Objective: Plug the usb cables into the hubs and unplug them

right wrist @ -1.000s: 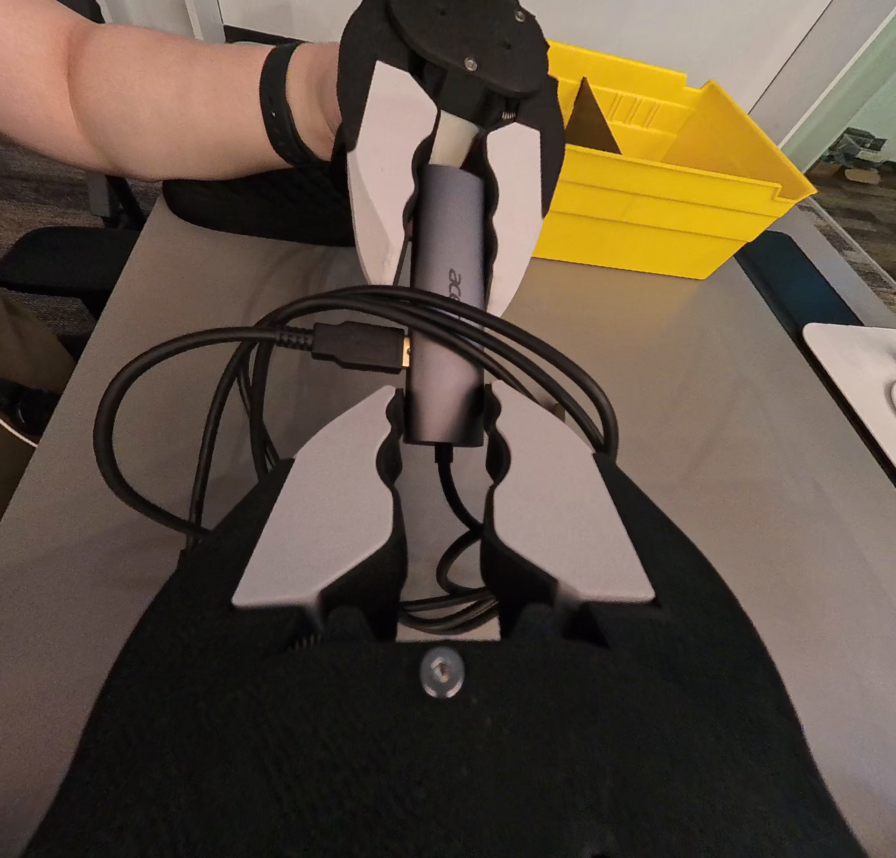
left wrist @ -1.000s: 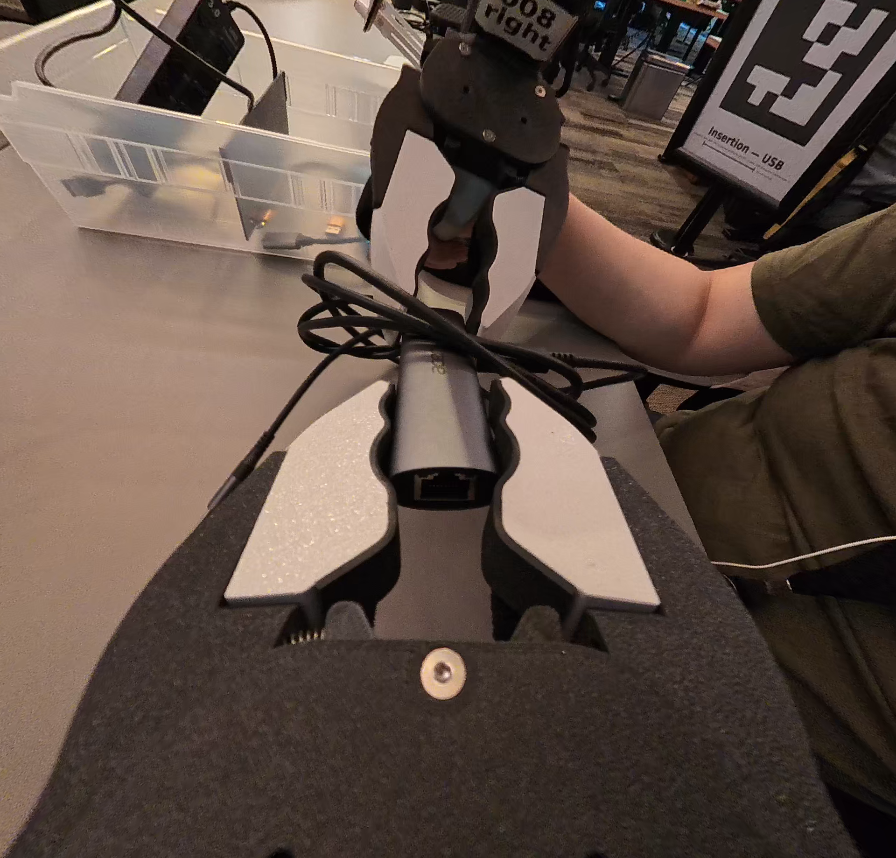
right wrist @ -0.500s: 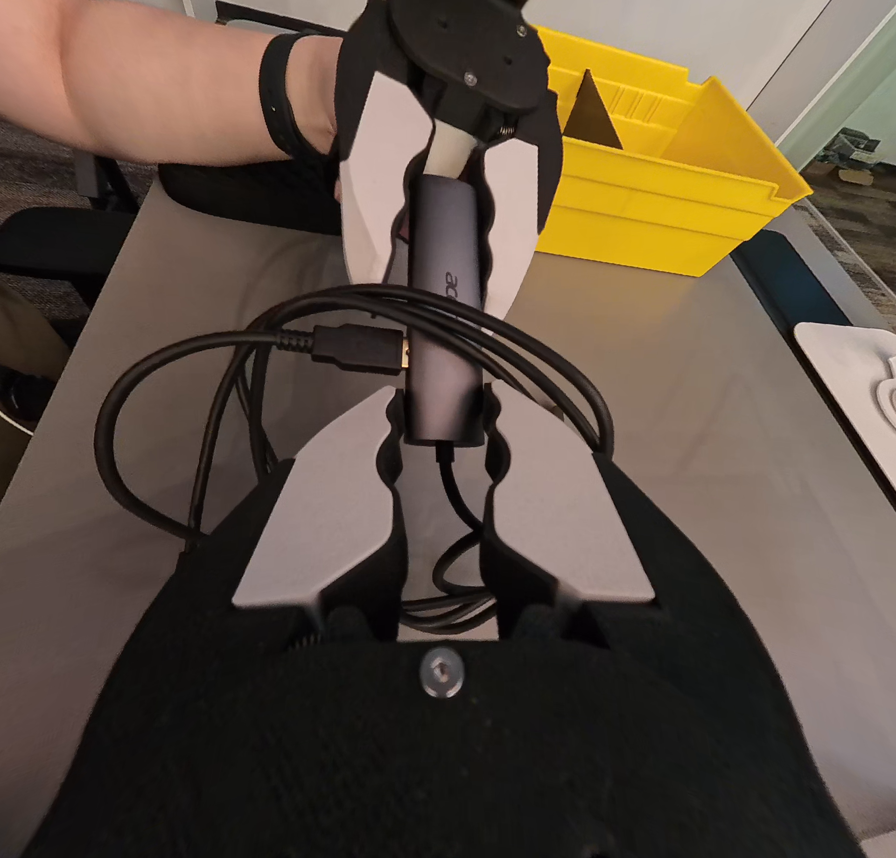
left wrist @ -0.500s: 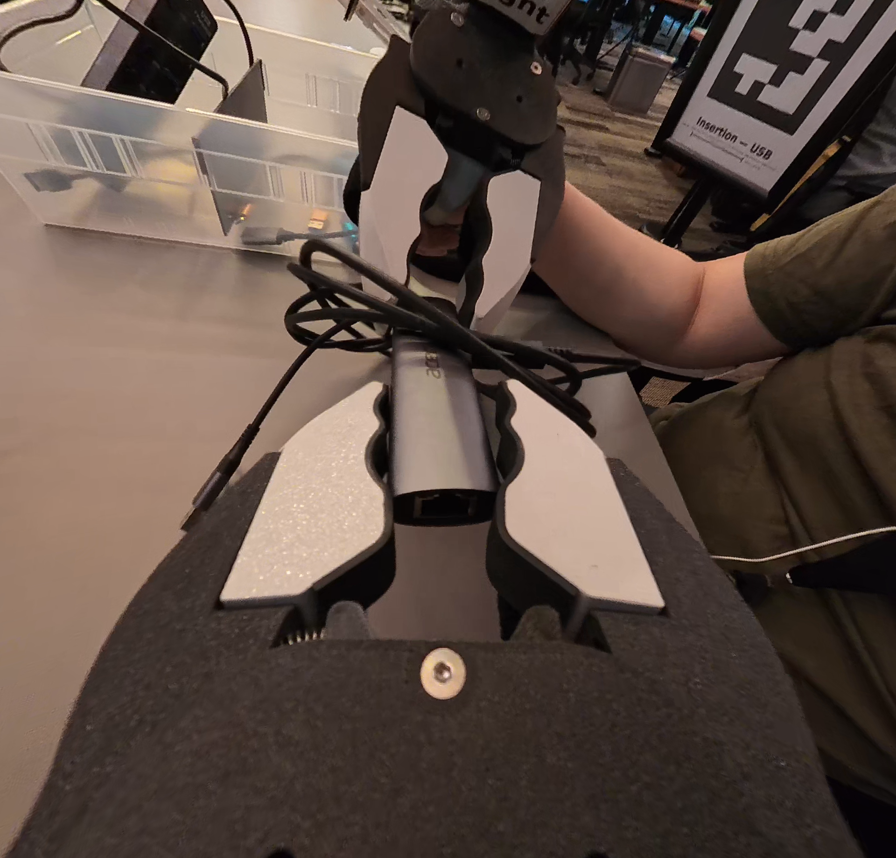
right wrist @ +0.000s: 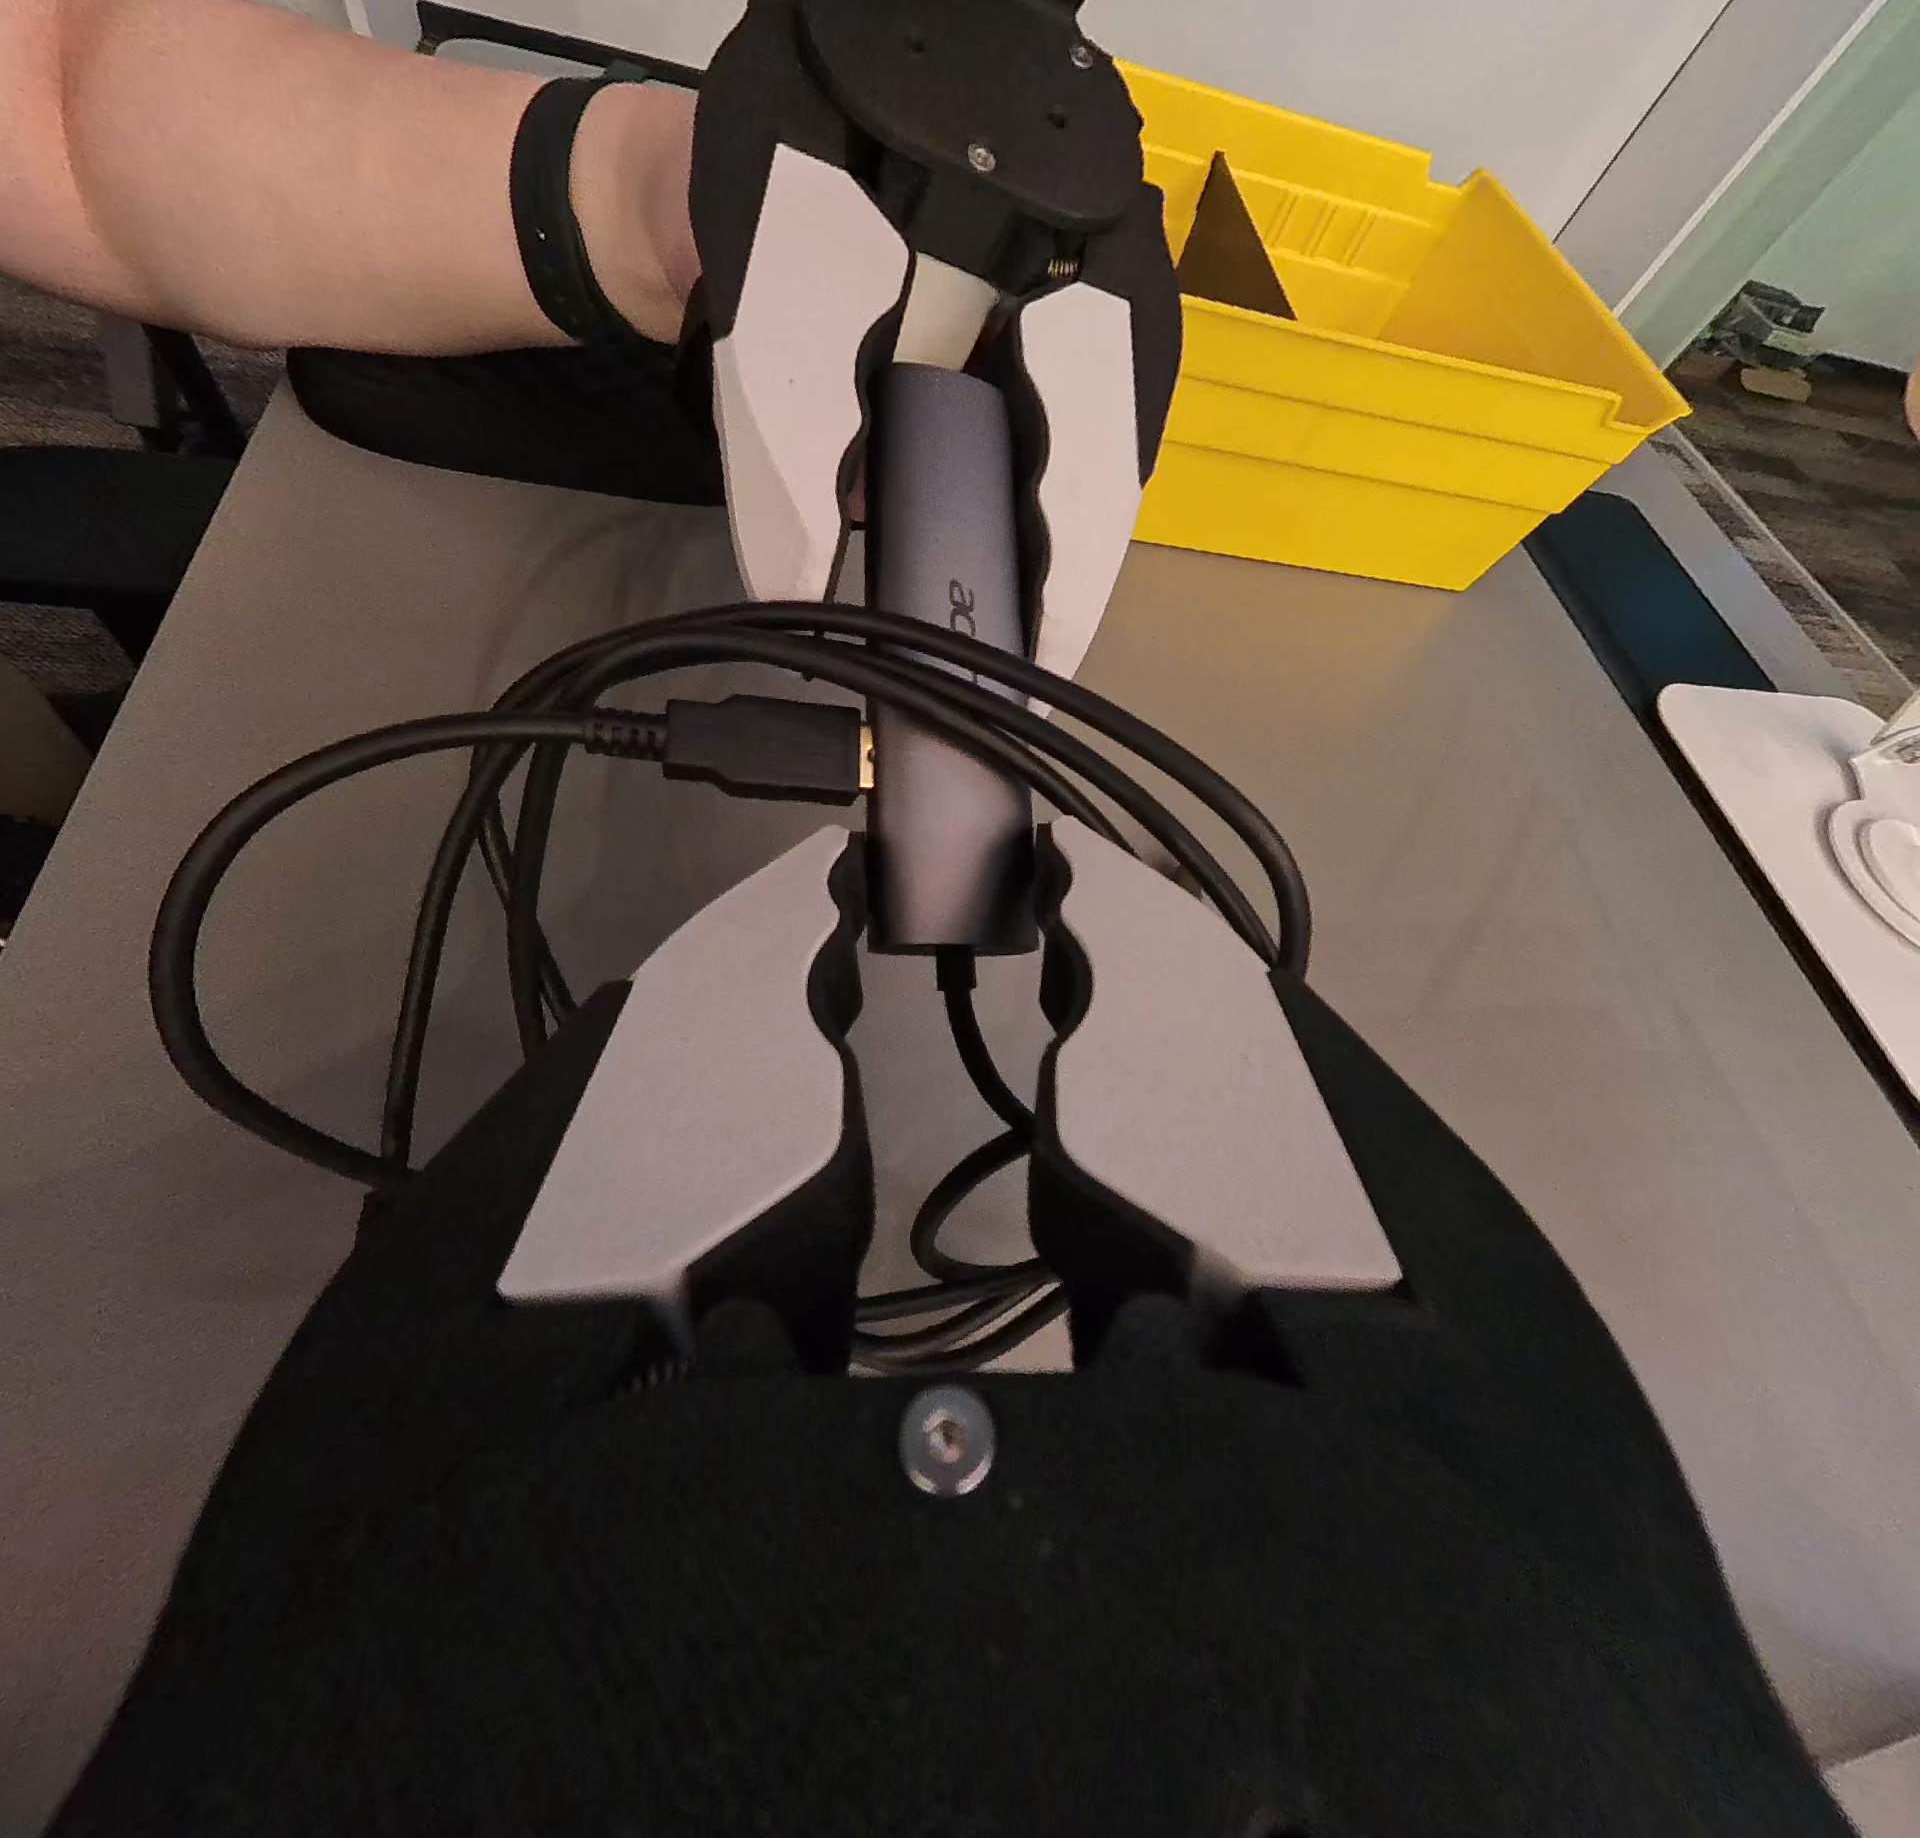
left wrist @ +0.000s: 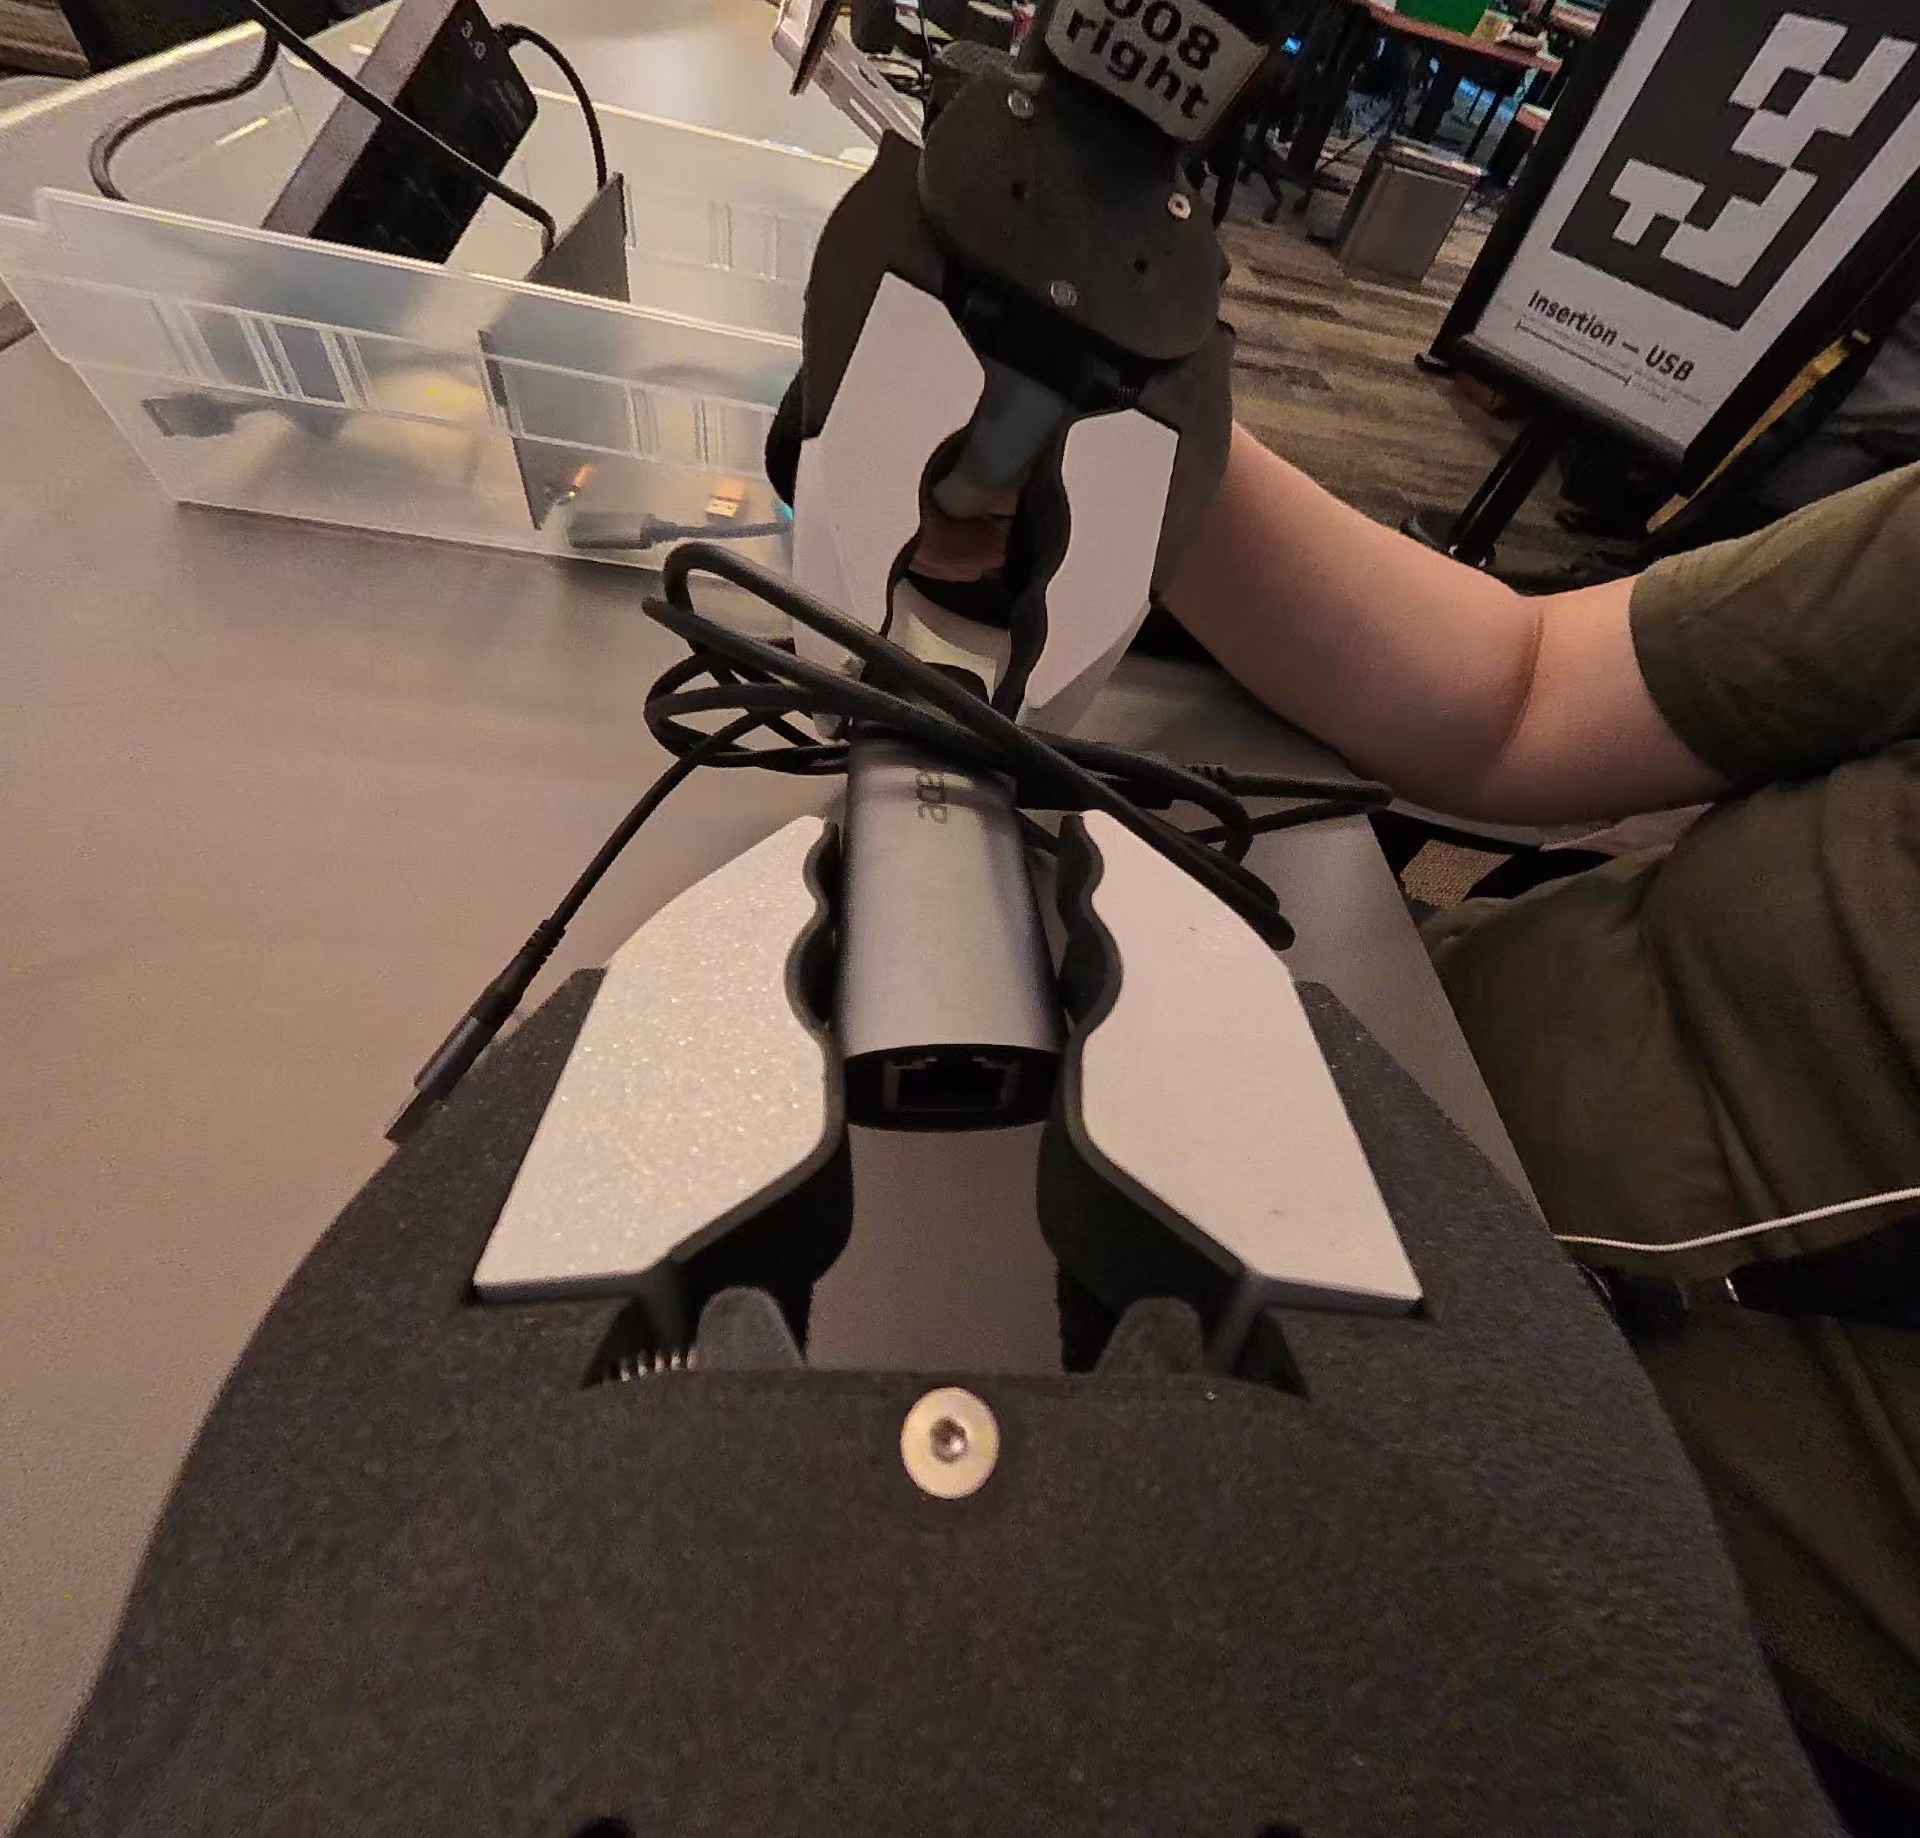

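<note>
A: Both tools grip one grey hub point(left wrist: 940, 947). Our left tool point(left wrist: 943, 895) is closed on the end with the network socket; our right tool point(right wrist: 943, 889) pinches the opposite end, where the hub's own cord leaves. The hub is held above the desk point(left wrist: 260, 749), near the edge next to the person.

B: And the black plug point(right wrist: 764, 749)?

A: It sits in the hub's side port, a little gold metal showing at the joint. We cannot tell whether it is fully seated.

B: What could go wrong?

A: We judge three risks. The black cable point(right wrist: 312, 957) loops over the hub and between the right tool's fingers, so any pull could snag it. Neither tool holds the plug, and freeing one to reach it leaves the hub on a single narrow pinch, where it may twist. The loose connector point(left wrist: 457, 1056) dangles and could catch the desk.

B: The surroundings?

A: A smooth grey desk; a clear bin point(left wrist: 416, 386) toward one far corner, a yellow bin point(right wrist: 1403, 417) toward another, a white tray point(right wrist: 1808, 853) at the side edge. Beyond lie carpet, other desks and a marker sign point(left wrist: 1714, 178) on a stand.
</note>
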`<state>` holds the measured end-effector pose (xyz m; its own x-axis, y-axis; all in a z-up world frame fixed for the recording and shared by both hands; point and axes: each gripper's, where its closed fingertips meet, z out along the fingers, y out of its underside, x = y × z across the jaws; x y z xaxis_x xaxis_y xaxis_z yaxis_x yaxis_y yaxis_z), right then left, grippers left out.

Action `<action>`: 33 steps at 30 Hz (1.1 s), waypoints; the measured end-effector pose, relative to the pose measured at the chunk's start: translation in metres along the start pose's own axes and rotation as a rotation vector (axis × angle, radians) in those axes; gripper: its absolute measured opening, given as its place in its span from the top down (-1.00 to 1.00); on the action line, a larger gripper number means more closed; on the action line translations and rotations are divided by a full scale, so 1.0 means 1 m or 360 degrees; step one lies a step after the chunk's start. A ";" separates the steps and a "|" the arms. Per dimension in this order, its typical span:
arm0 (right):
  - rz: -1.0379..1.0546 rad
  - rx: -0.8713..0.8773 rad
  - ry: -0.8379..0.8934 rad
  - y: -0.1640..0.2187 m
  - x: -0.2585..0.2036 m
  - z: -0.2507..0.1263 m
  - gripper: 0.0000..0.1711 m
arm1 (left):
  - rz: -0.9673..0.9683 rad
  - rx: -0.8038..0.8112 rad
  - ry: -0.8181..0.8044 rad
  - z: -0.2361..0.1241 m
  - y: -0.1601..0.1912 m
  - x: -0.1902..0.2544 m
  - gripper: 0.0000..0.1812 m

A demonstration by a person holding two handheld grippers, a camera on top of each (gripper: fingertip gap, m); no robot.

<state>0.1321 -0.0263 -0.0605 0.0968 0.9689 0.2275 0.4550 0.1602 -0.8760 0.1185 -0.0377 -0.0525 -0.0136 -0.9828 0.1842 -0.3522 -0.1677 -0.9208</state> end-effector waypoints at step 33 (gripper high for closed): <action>0.0024 0.0098 0.0353 -0.009 0.036 -0.021 0.40 | 0.0113 0.0064 -0.0319 -0.014 -0.011 -0.024 0.57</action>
<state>0.1501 0.0033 -0.0361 0.2987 0.9072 0.2963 0.3977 0.1639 -0.9027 0.1093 -0.0108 -0.0420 0.1510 -0.9873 0.0502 -0.3192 -0.0968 -0.9427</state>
